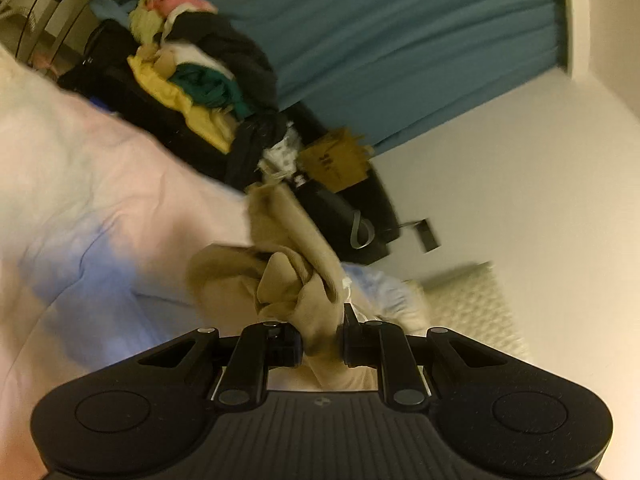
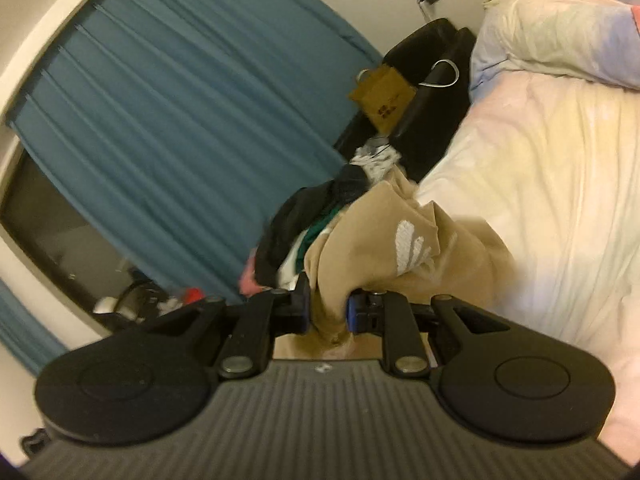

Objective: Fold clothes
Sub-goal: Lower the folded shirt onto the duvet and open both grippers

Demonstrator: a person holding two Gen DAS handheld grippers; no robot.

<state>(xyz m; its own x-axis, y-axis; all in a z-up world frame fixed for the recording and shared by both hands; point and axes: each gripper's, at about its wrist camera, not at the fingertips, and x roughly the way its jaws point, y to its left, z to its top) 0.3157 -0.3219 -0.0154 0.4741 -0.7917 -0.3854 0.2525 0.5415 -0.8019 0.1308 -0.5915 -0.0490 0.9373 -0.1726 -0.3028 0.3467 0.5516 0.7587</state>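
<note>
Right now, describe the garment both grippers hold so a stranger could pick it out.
Find the bed, with a clothes pile beside it against the teal curtain. The tan garment hangs bunched above the bed's edge, pinched by both grippers. Unlike the pile's clothes, it is lifted and bears a white print.

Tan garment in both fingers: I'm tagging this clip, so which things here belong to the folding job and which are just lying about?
Job:
tan garment
left gripper
right gripper
bed
clothes pile

Lying about:
curtain
cardboard box
black suitcase
</note>
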